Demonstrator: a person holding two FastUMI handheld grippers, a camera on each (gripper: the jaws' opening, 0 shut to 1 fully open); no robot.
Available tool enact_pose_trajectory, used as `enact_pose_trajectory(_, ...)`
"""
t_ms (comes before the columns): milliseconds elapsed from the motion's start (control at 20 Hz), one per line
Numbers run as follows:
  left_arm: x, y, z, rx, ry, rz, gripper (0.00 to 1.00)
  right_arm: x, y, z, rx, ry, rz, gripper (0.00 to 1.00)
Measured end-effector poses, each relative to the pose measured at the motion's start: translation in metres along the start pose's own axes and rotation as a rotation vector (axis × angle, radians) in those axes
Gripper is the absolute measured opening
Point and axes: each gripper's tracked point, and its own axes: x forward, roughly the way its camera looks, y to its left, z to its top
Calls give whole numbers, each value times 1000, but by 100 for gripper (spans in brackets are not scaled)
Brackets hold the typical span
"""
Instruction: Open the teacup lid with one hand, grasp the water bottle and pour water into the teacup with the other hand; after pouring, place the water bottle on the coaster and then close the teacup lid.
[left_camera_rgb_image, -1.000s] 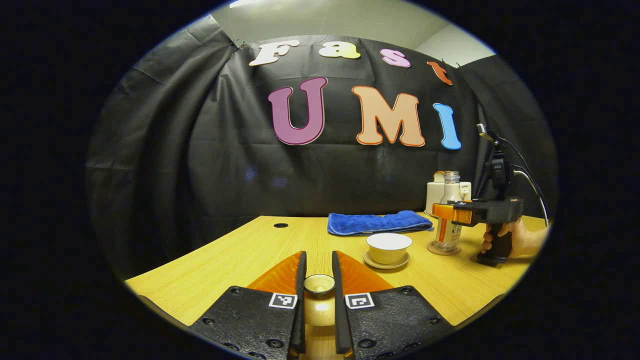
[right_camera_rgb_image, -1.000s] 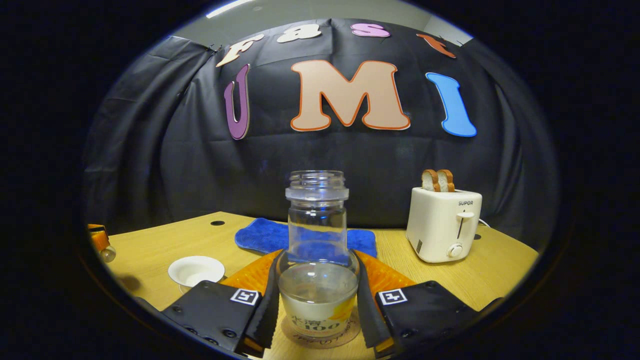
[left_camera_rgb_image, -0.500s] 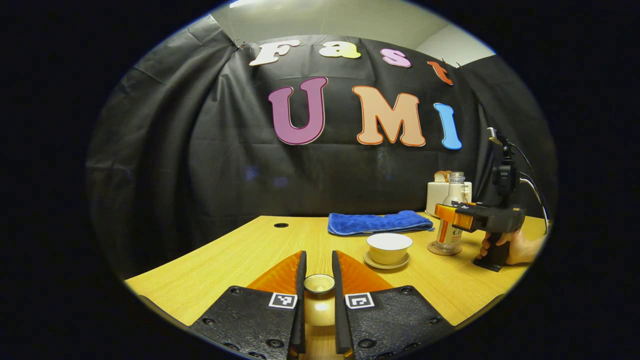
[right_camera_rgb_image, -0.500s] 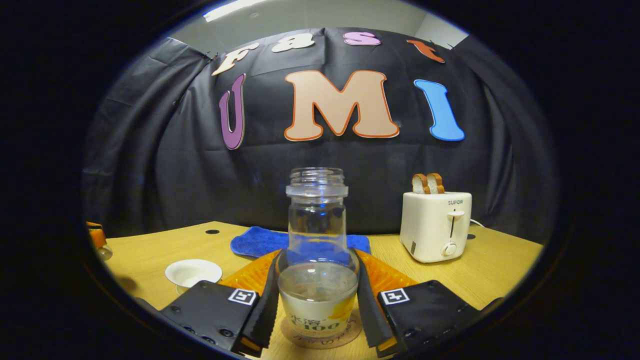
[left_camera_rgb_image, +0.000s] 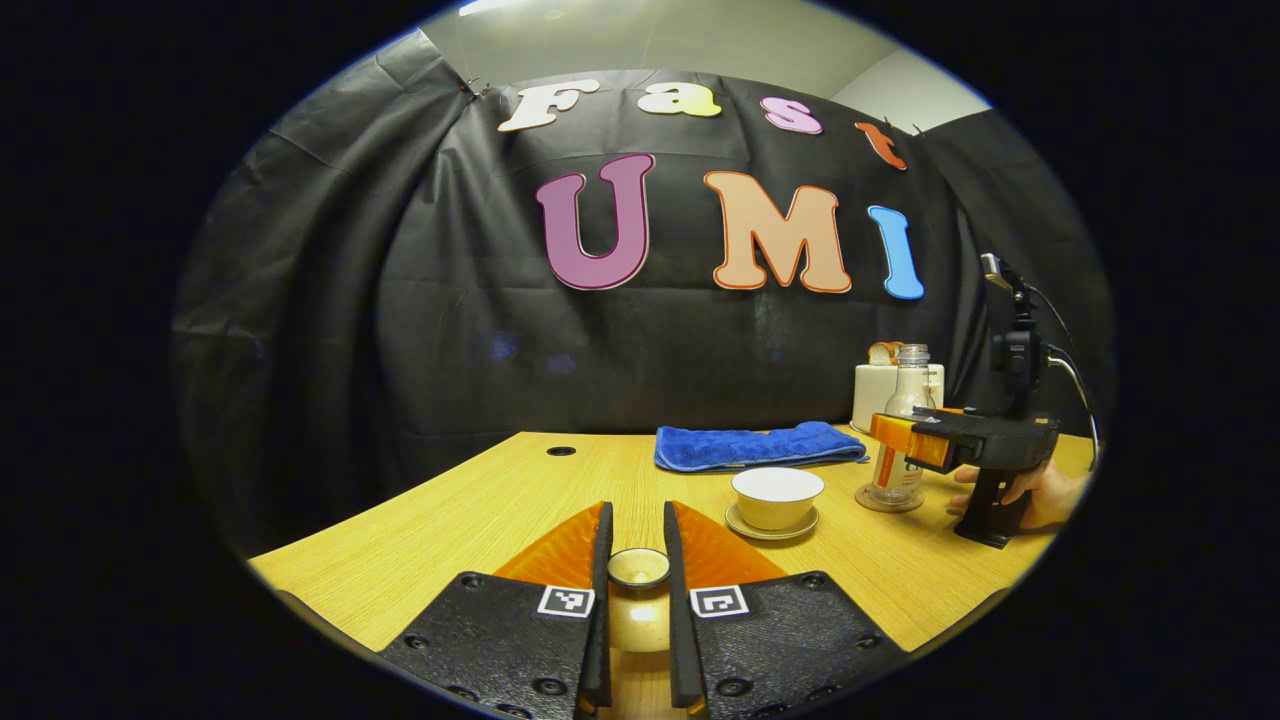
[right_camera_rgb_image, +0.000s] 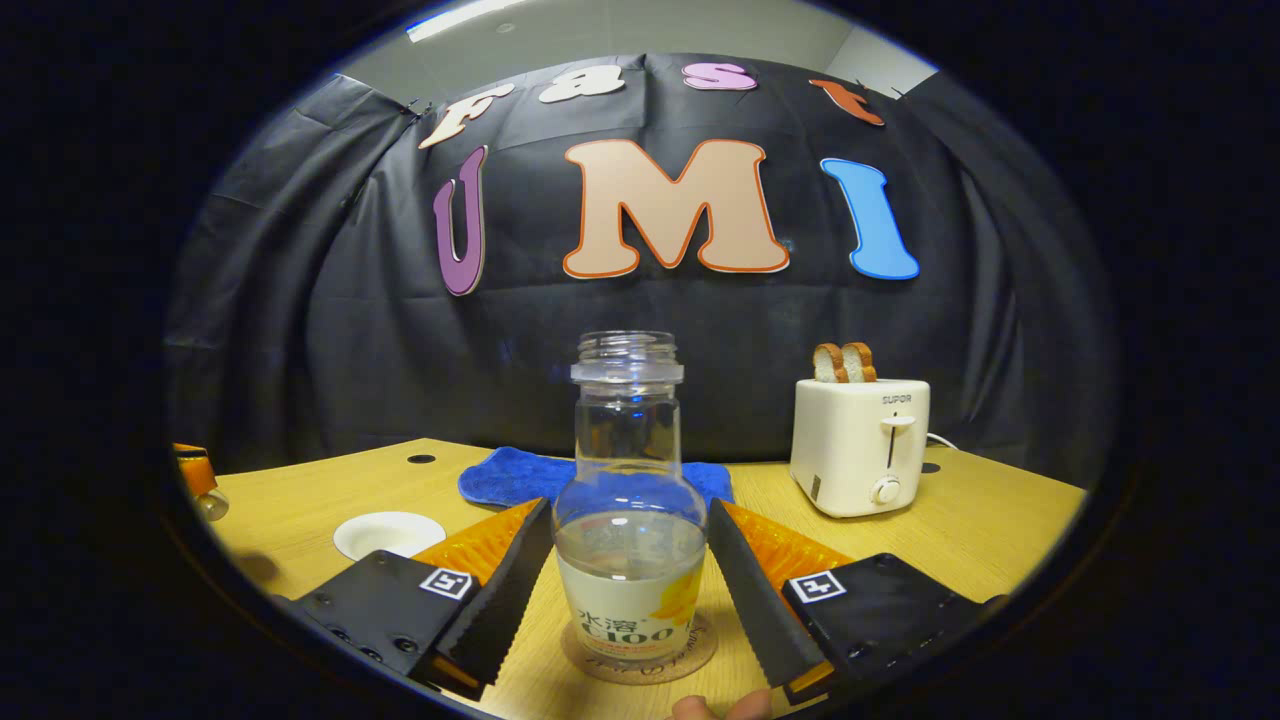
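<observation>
Stage: judging by the layout, pouring is done — the water bottle stands upright on the coaster at lower centre of the right gripper view, uncapped, partly filled. Closing the teacup is what remains.

Right gripper: fingers spread apart, one on each side of the bottle with a visible gap, so nothing is clamped. In the left gripper view it sits at the right edge, just beside the bottle, a hand on its grip.

Left gripper: fingers drawn together on the teacup lid, at lower centre of the left gripper view, held above the table.

Teacup: open, on its saucer, right of centre in the left gripper view, between the lid and the bottle.

Background: blue towel behind the cup; toaster with bread, right of centre in the right gripper view.

Risk, bottle: a finger brushing the glass while the right gripper backs off could tip it — it is tall, open and on a small coaster.

Risk, lid: it is pinched by a small knob; set down off-centre or tilted, it could slide off the rim or nudge the cup and spill the water.
</observation>
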Motion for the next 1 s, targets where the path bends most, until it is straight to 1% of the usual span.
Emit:
enact_pose_trajectory(100, 4, -6, 1, -1, -2, -7, 20, -8, 1, 0, 0, 2, 4, 98)
enact_pose_trajectory(200, 11, -15, 1, -2, 0, -28, 20, -24, 5, 1, 1, 3, 39, 98)
enact_pose_trajectory(300, 22, -29, 1, -3, -2, -66, 20, -43, 5, 1, 3, 5, 88, 98)
enact_pose_trajectory(400, 36, -42, 0, -3, 2, -102, 20, -65, -3, 3, 2, -1, 109, 98)
enact_pose_trajectory(500, 54, -58, 2, -1, -5, -149, 20, -83, -17, 4, 3, -3, 100, 98)
enact_pose_trajectory(650, 83, -72, 3, 5, -5, -173, 20, -105, -33, 5, 2, -3, 106, 98)
enact_pose_trajectory(700, 91, -80, 2, 5, -4, -189, 20, -112, -36, 6, 3, -4, 113, 100)
enact_pose_trajectory(750, 97, -88, 2, 4, -7, -202, 20, -116, -40, 6, 3, -3, 122, 98)
enact_pose_trajectory(800, 105, -94, 2, 5, -5, -214, 20, -120, -45, 6, 3, -4, 123, 98)
enact_pose_trajectory(850, 112, -98, 2, 2, -4, -215, 20, -122, -53, 6, 3, -4, 113, 98)
enact_pose_trajectory(900, 118, -99, 2, 6, -3, -209, 20, -125, -60, 6, 3, -6, 101, 92)
enact_pose_trajectory(1000, 127, -108, 3, 9, -5, -214, 20, -128, -68, 7, 3, -7, 87, 92)
